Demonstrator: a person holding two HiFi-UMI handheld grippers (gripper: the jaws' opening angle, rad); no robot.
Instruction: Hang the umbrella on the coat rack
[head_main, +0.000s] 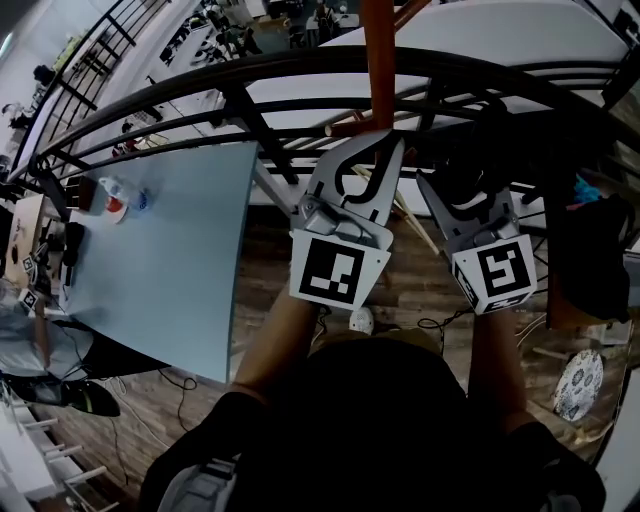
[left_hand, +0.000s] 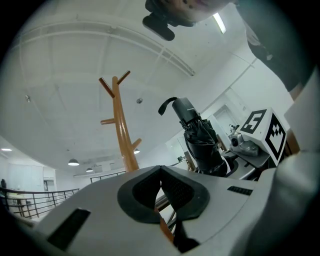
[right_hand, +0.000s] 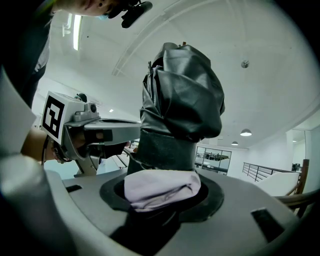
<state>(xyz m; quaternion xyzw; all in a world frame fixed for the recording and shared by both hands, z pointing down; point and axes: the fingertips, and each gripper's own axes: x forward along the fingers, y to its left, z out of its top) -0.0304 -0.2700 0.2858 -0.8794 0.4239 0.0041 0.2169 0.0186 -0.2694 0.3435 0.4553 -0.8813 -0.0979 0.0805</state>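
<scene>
right gripper (right_hand: 161, 196) fingers clamped on folded black umbrella (right_hand: 180, 95), held upright, apart from coat rack (left_hand: 121, 135). left gripper (left_hand: 161, 169) fingertips together, nothing seen between. dark railing (head_main: 150, 100) curves past rack pole. pale blue table (head_main: 170, 270) at left.

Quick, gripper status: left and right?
Left gripper: closed, nothing between its jaws.
Right gripper: closed on the folded black umbrella.

Black railing (head_main: 180, 85) sweeping round the landing, a pale blue table (head_main: 170, 270) on the left, wood-plank floor (head_main: 420, 295) underneath. Up top: white ceiling (left_hand: 75, 75), round lamps (right_hand: 245, 132) glowing, one strip light (left_hand: 218, 22) on.
</scene>
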